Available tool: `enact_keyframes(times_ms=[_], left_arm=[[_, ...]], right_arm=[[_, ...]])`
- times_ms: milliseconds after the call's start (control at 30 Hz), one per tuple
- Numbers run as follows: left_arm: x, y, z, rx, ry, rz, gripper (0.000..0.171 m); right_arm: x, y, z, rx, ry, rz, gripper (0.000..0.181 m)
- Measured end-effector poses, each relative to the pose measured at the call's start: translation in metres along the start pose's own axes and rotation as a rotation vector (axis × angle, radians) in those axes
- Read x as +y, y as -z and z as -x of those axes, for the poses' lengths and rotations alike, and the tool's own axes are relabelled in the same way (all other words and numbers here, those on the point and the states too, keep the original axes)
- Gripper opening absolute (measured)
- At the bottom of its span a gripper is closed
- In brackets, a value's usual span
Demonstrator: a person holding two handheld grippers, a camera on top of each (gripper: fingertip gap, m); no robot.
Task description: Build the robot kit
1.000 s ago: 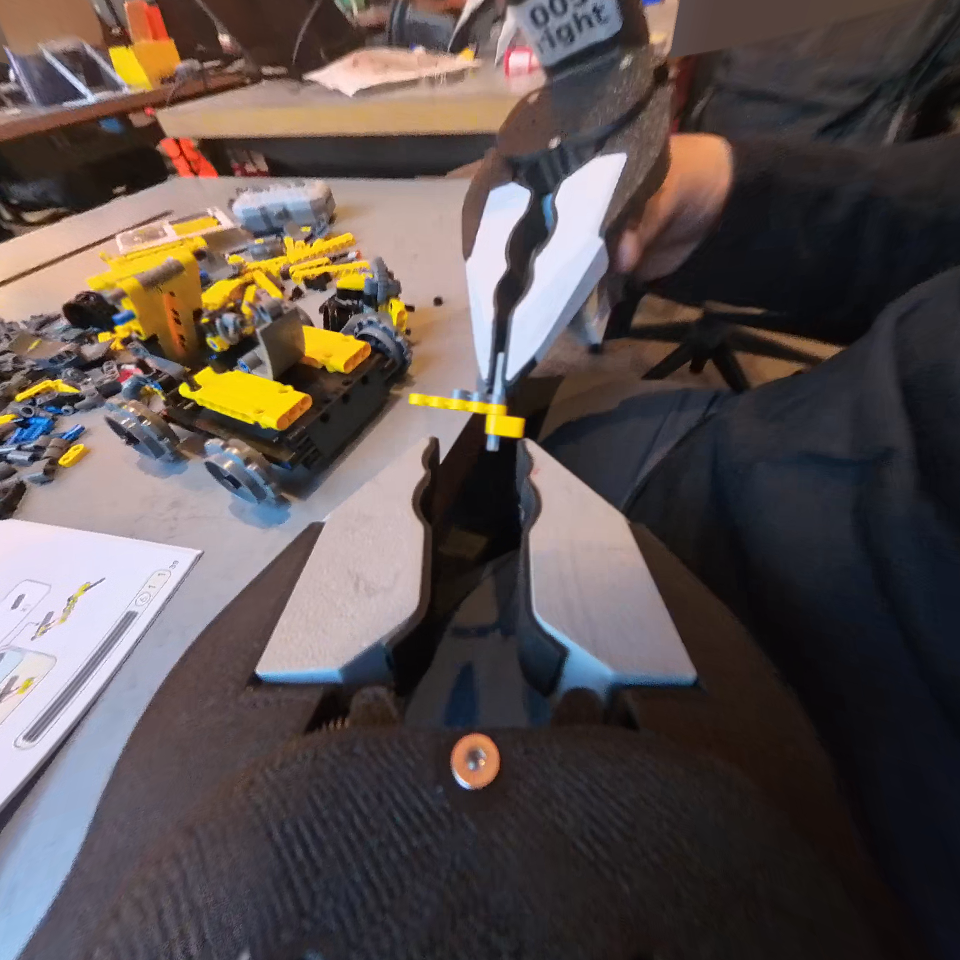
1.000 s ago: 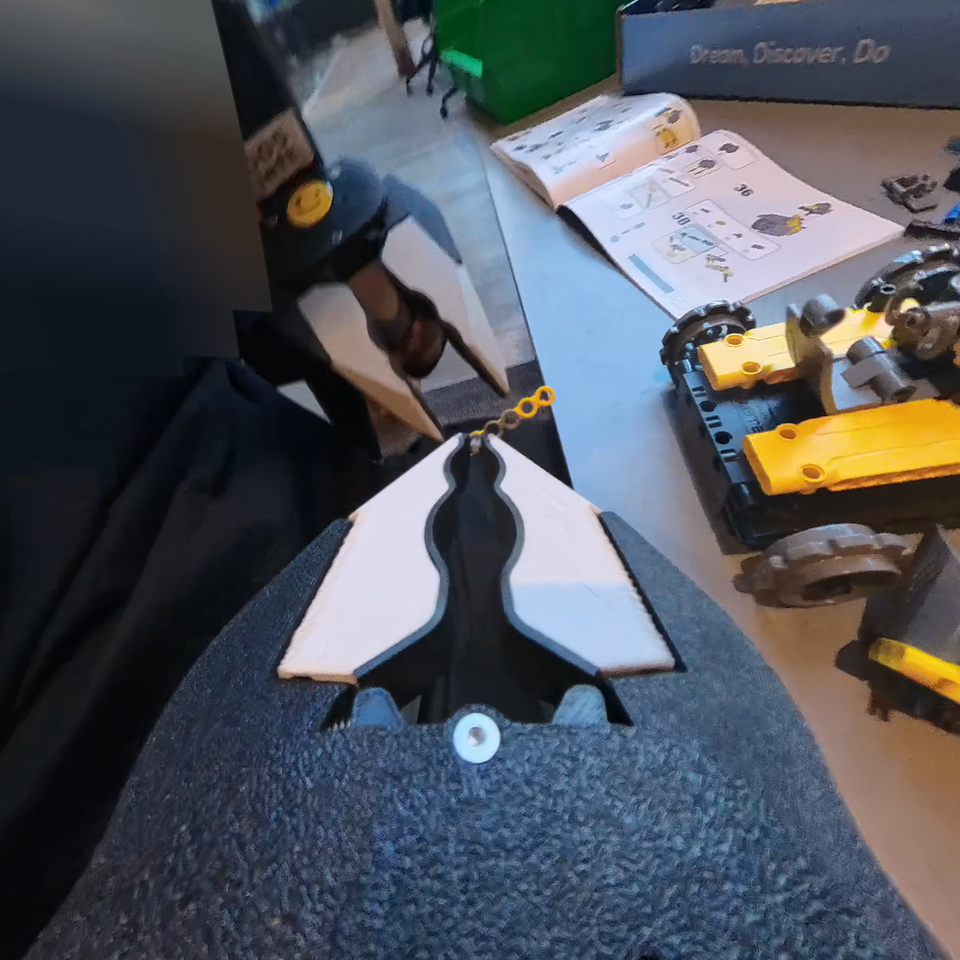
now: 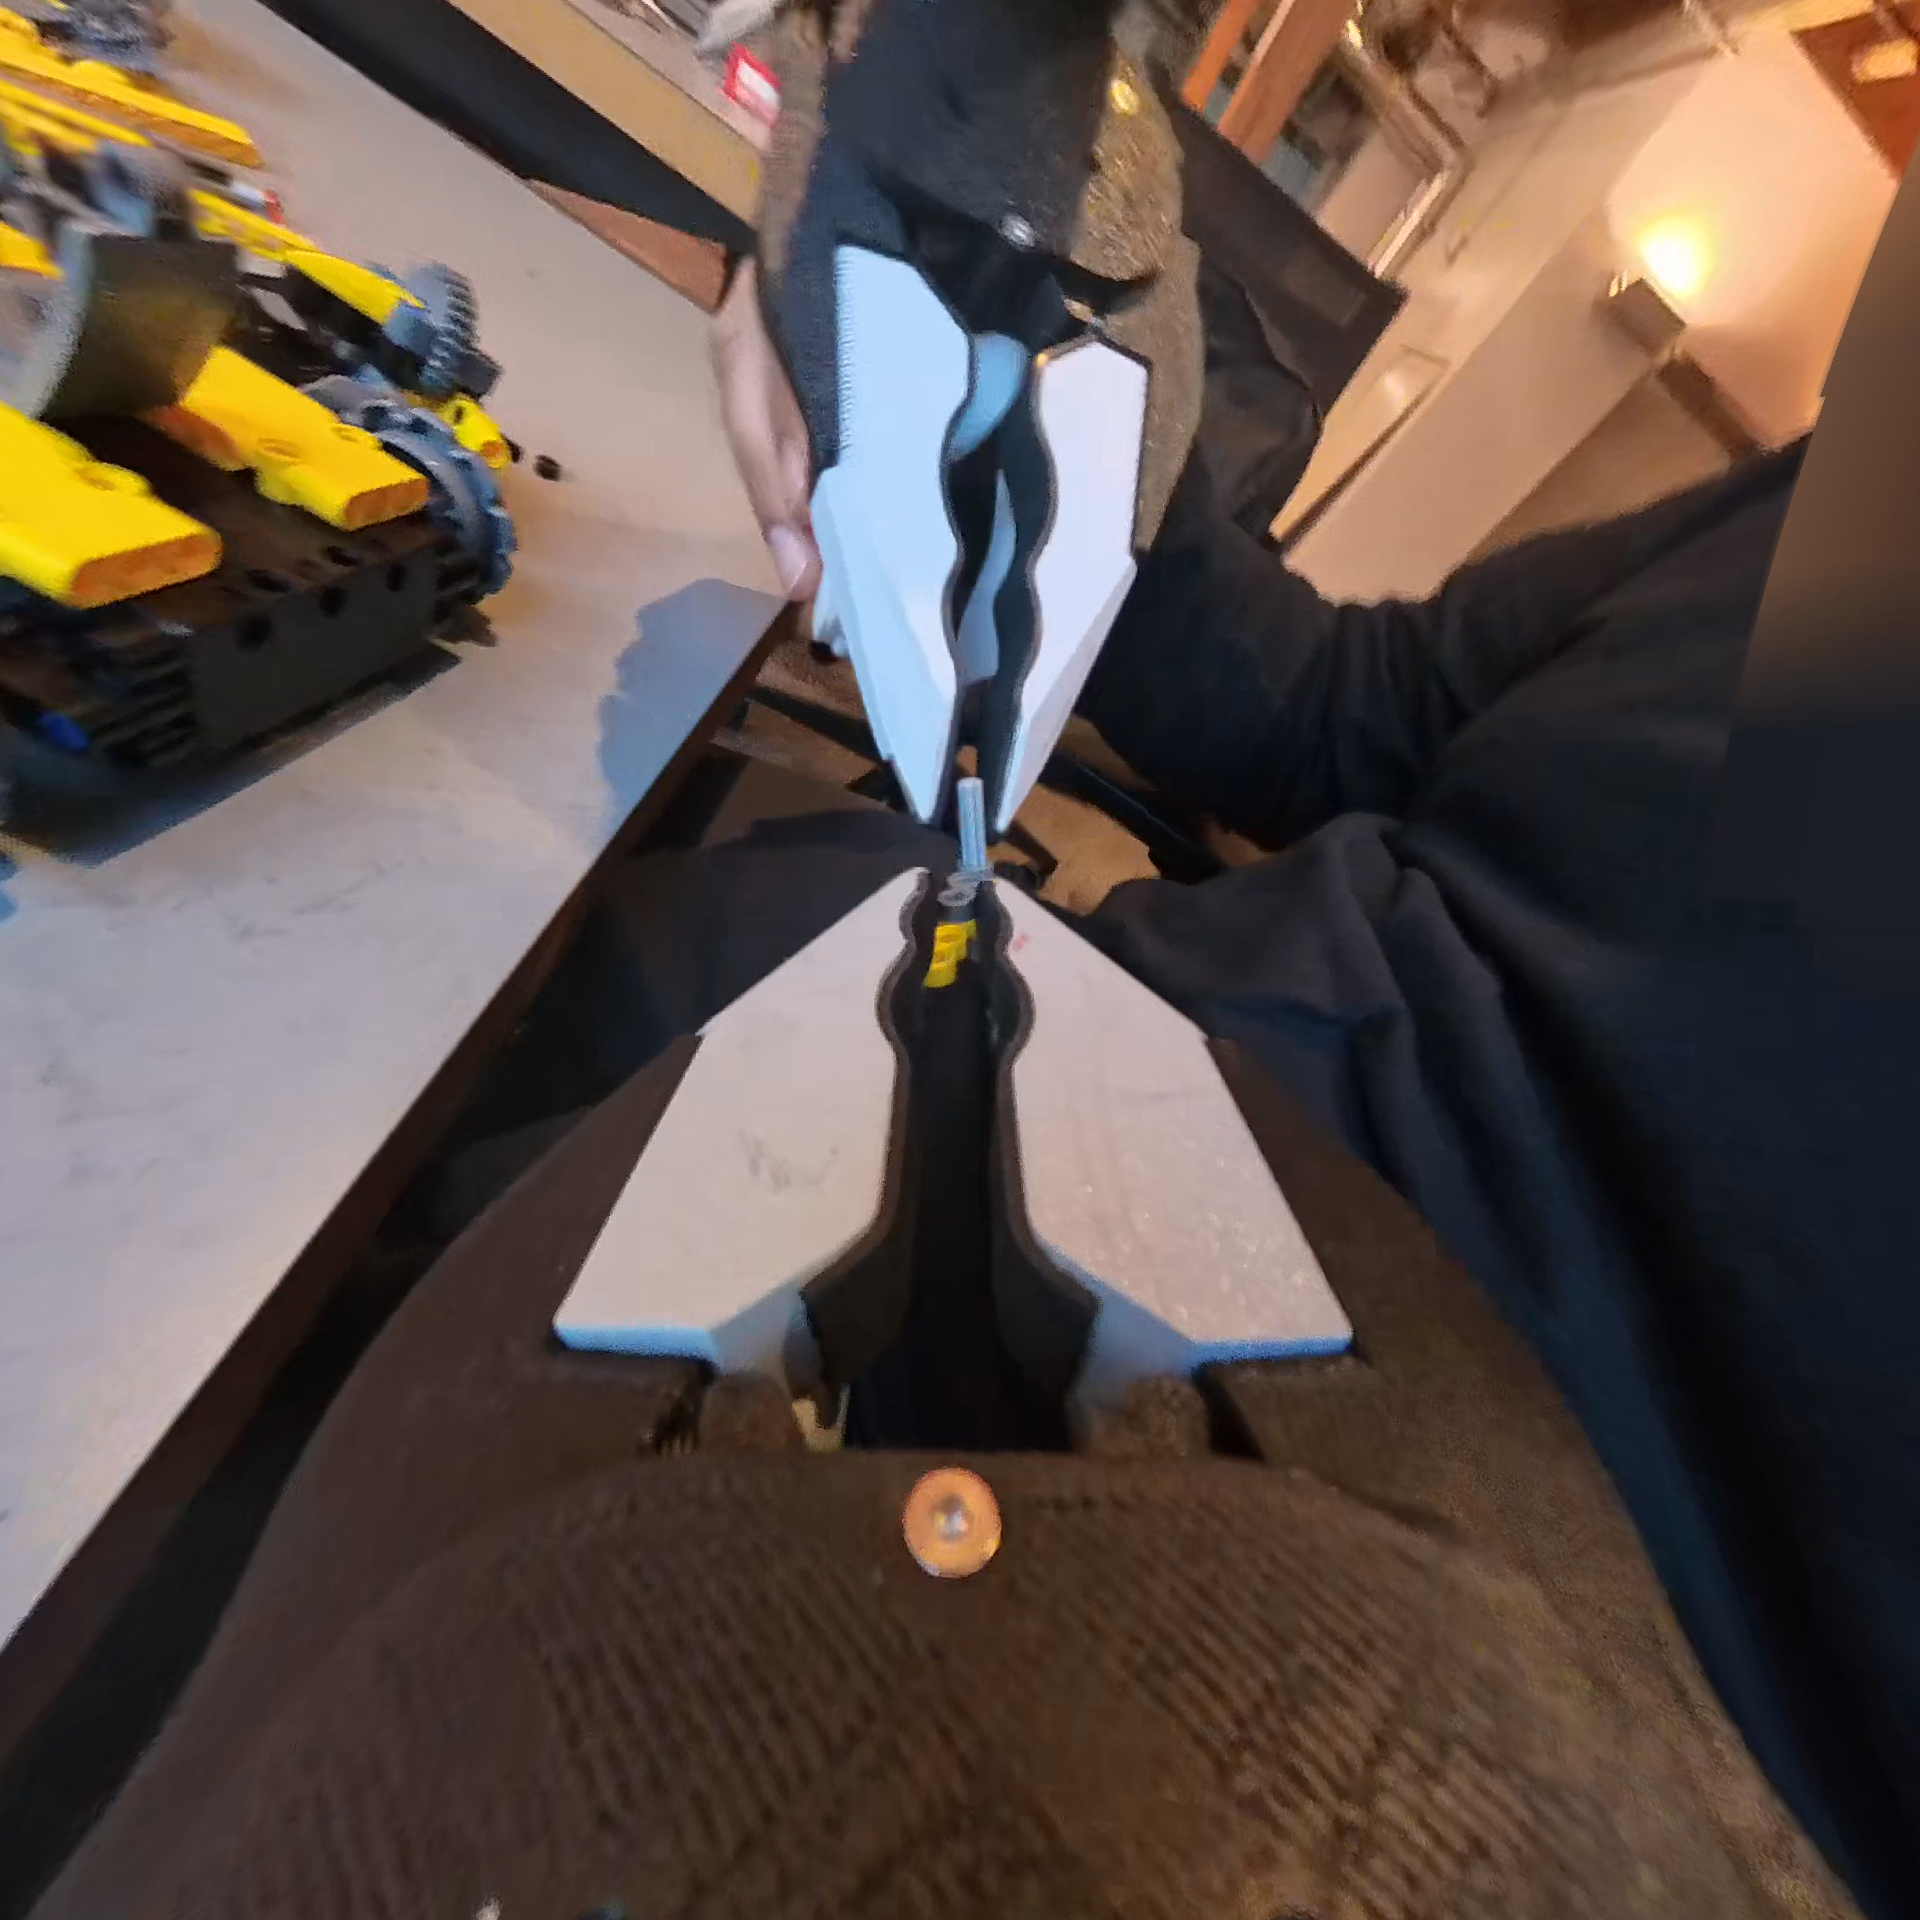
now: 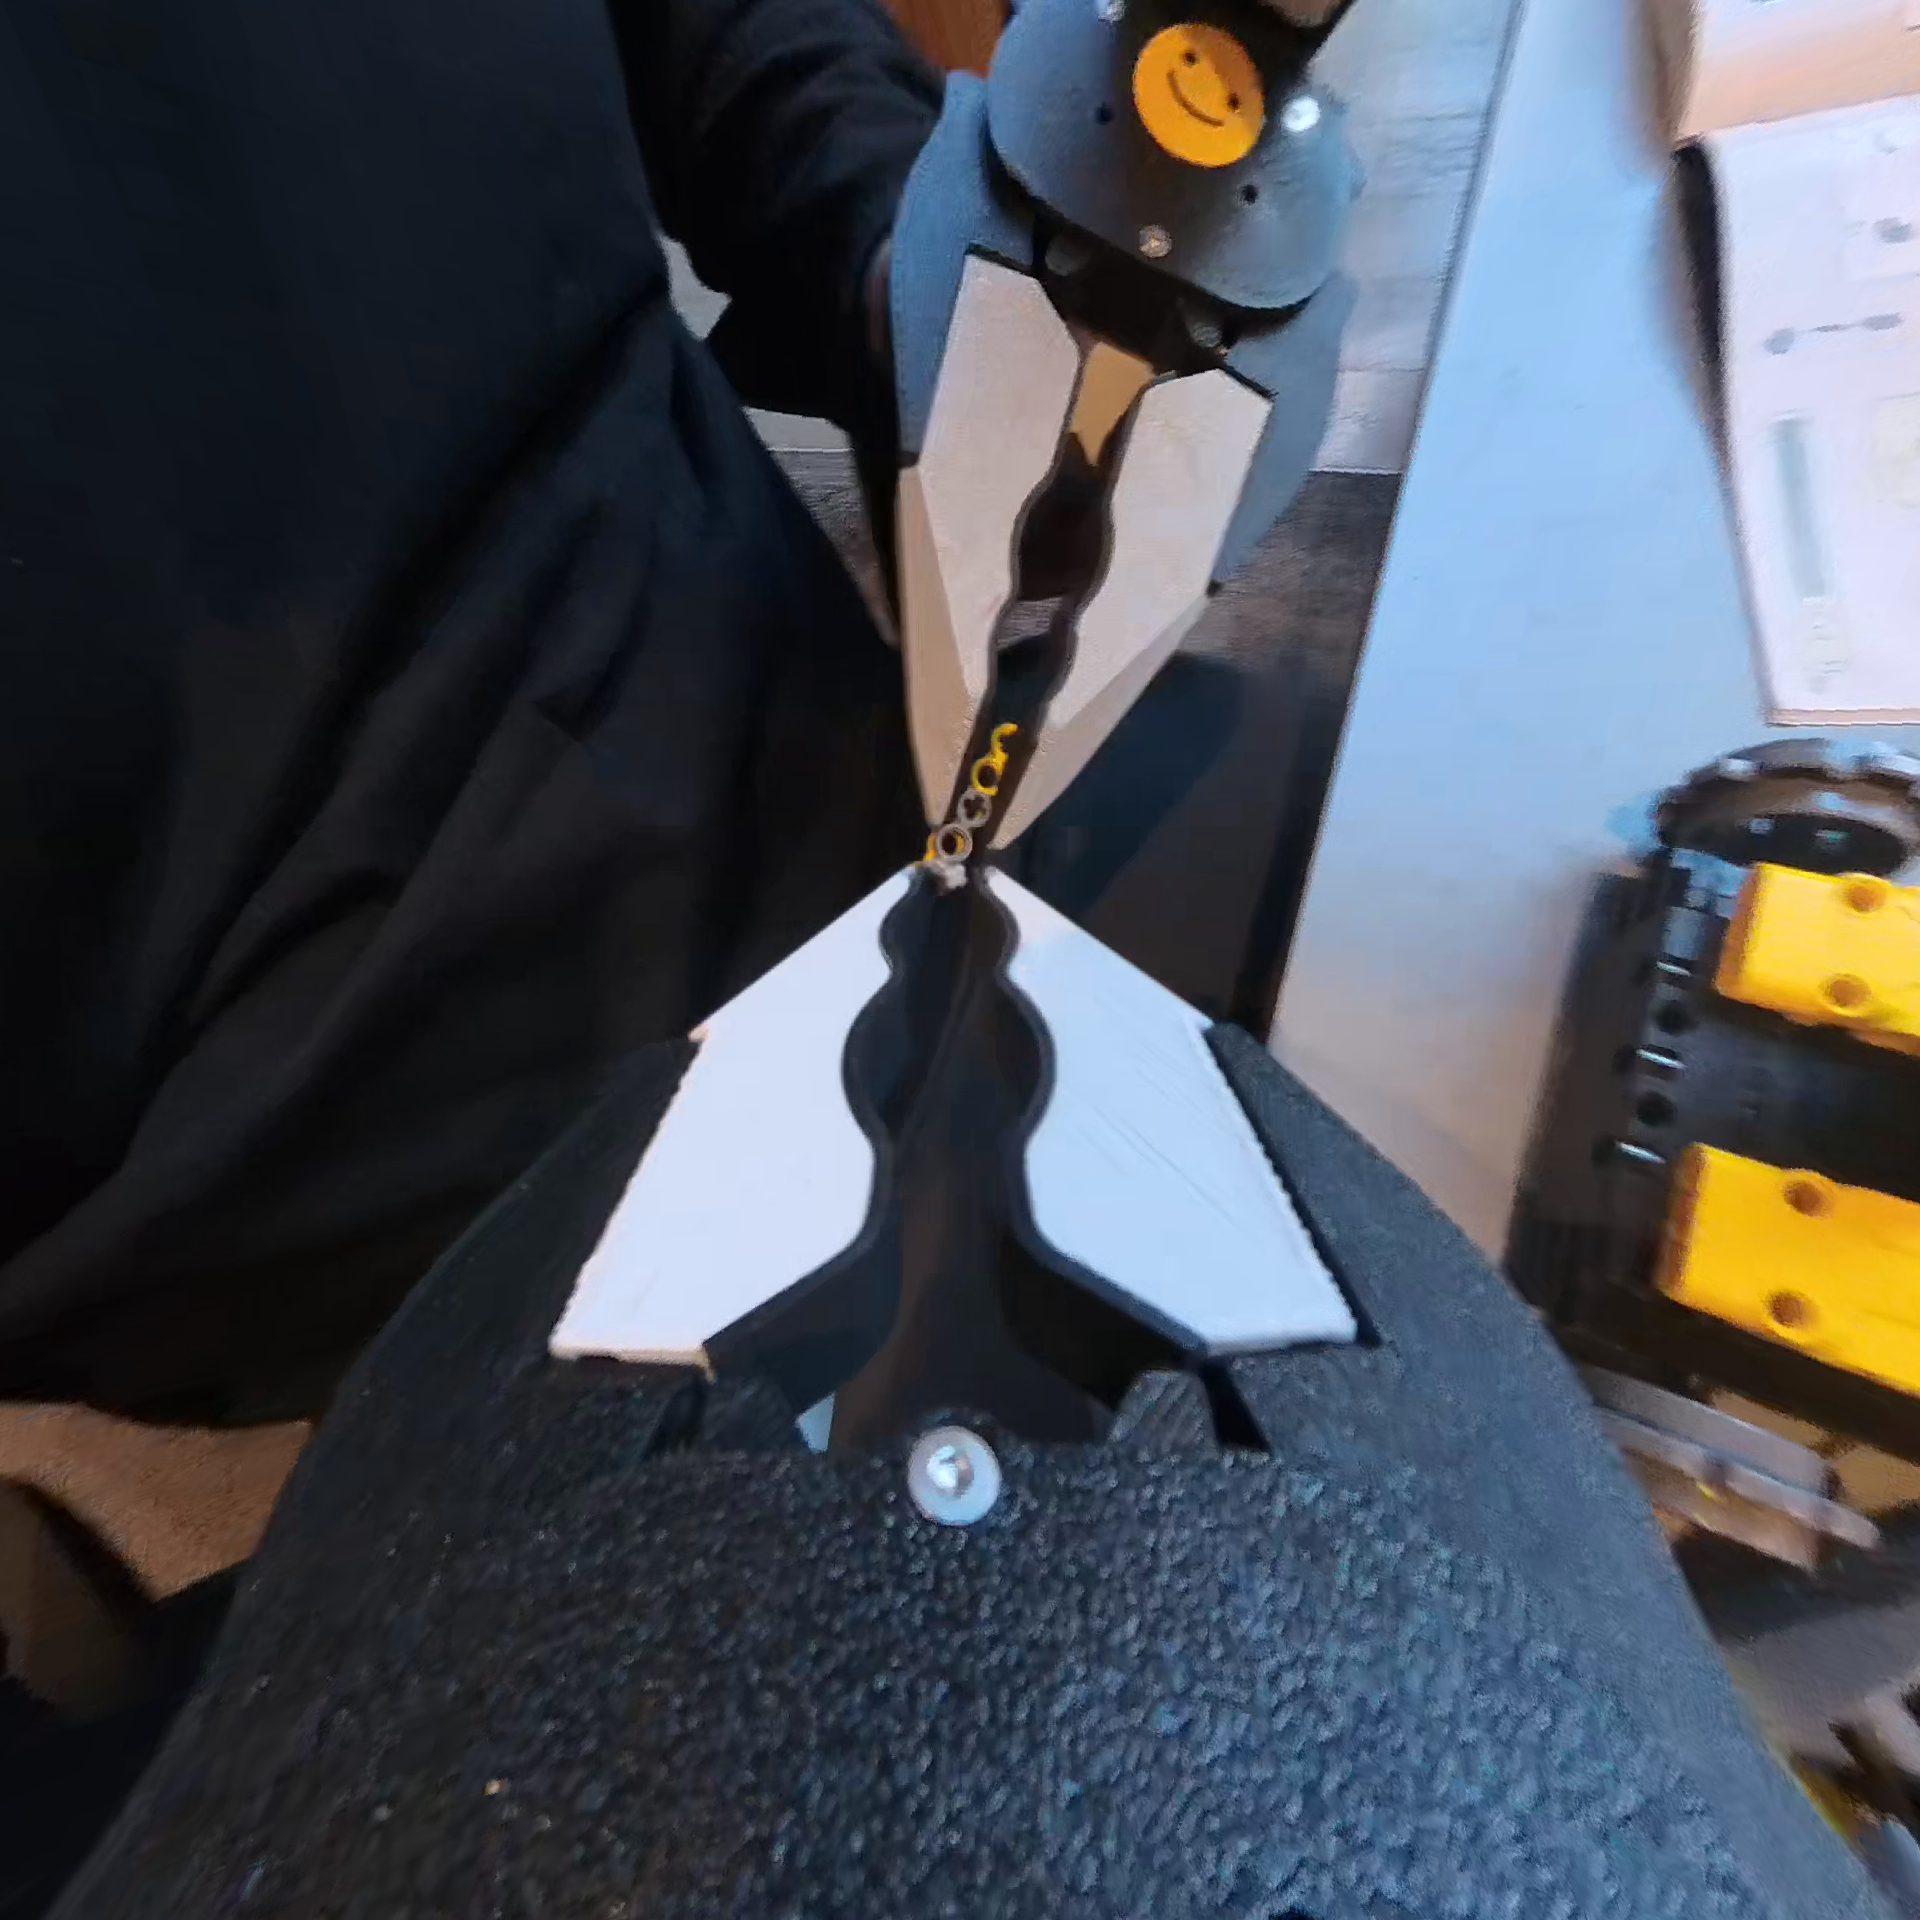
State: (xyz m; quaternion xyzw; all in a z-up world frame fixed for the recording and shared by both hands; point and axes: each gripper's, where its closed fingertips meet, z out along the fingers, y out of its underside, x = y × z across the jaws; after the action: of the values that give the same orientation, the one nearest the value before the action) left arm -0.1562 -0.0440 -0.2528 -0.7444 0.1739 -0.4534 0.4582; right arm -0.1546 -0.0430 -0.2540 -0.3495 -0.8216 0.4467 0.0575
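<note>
Yellow and thin, a small beam (image 3: pixel 948 948) sits between the tips of the left tongs (image 3: pixel 954 902), which are closed narrow on it; in the right wrist view the same beam (image 4: pixel 989 764) shows as a row of small holes running up between the two white fingers (image 4: pixel 1143 561) of these tongs. The right tongs (image 4: pixel 948 881) are also closed, and they pinch a short grey axle (image 3: pixel 970 816). Seen from the left wrist view, the right tongs (image 3: pixel 961 810) point down at the left ones, tip to tip, and the axle reaches from them to the end of the beam, where a small grey ring is seen. Both pairs of tongs are held in the air beside the edge of the grey bench (image 3: pixel 312 831), above a dark trouser leg (image 3: pixel 1558 1039). A hand (image 3: pixel 769 457) grips the right tool from behind. On the bench, well apart from the tongs, stands a black and yellow brick vehicle (image 3: pixel 208 499) with grey toothed wheels. The vehicle (image 4: pixel 1766 1143) is blurred in the right wrist view, and a white booklet (image 4: pixel 1829 416) lies on the bench behind it.
</note>
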Motion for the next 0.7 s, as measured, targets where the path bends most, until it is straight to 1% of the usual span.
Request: enact_keyframes(times_ms=[100, 200, 367, 433, 600, 700], left_arm=[[-0.009, 0.007, 0.007, 0.001, 0.1, -0.068, 0.005], [-0.015, 0.013, 0.013, -0.006, 0.168, -0.121, 0.005], [-0.015, 0.013, 0.018, -0.005, 0.257, -0.144, 0.005], [-0.015, 0.013, 0.018, 0.012, 0.309, -0.156, 0.005], [-0.015, 0.013, 0.017, 0.054, 0.409, -0.18, 0.004], [-0.014, 0.014, 0.019, 0.081, 0.462, -0.193, 0.004]], right_arm=[[0.0, 0.009, -0.014, 0.14, 0.01, 0.0, 0.014], [0.0, 0.014, -0.018, 0.262, 0.05, 0.011, 0.018], [-0.01, 0.017, -0.017, 0.452, 0.166, -0.039, 0.018], [-0.012, 0.013, -0.012, 0.482, 0.217, -0.037, 0.019], [-0.01, 0.006, -0.016, 0.608, 0.36, 0.053, 0.02], [-0.01, 0.002, -0.014, 0.621, 0.424, 0.075, 0.016]])
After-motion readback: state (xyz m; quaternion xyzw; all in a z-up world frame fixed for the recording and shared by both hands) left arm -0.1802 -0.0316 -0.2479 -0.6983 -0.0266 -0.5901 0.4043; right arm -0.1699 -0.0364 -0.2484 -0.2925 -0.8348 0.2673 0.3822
